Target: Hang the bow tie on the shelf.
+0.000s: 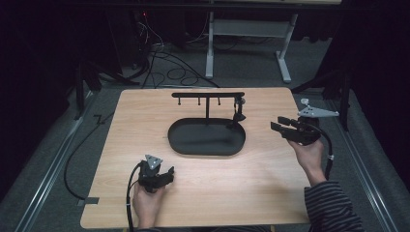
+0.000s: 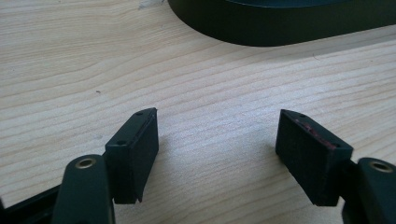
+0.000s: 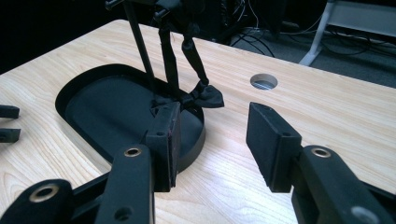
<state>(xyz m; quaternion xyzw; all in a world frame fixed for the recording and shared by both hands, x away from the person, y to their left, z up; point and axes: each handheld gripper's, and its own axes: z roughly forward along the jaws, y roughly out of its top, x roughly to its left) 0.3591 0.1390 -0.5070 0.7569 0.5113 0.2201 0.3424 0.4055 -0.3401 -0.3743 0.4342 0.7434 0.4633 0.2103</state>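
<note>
My right gripper (image 1: 279,124) hangs off the table's three o'clock edge, jaws spread wide with nothing between them, nose pointed at the bow tie (image 3: 204,95). One bow tie, hanging by its strap from the right end of the stand (image 1: 208,95), its knot drooping just over the tray's (image 1: 181,144) rim at about two o'clock of the oval. I reckon it hangs there so I can take it from the side without going into the tray.

My left gripper (image 1: 170,174) sits low at the table's seven o'clock, jaws open wide too, bare wood between the pads (image 2: 132,156). It is parked well apart from the stand, which leaves the right one a clear lane.

Count: one black oval tray in the middle of the table (image 1: 270,193), one T-shaped stand rising from its twelve o'clock side, three little pegs under the crossbar with nothing on them, and one round hole (image 3: 263,81) in the tabletop beyond my right jaws.

Next call, as I judge it: ease the right jaws forward toward the knot, level, and mind the thin post.
</note>
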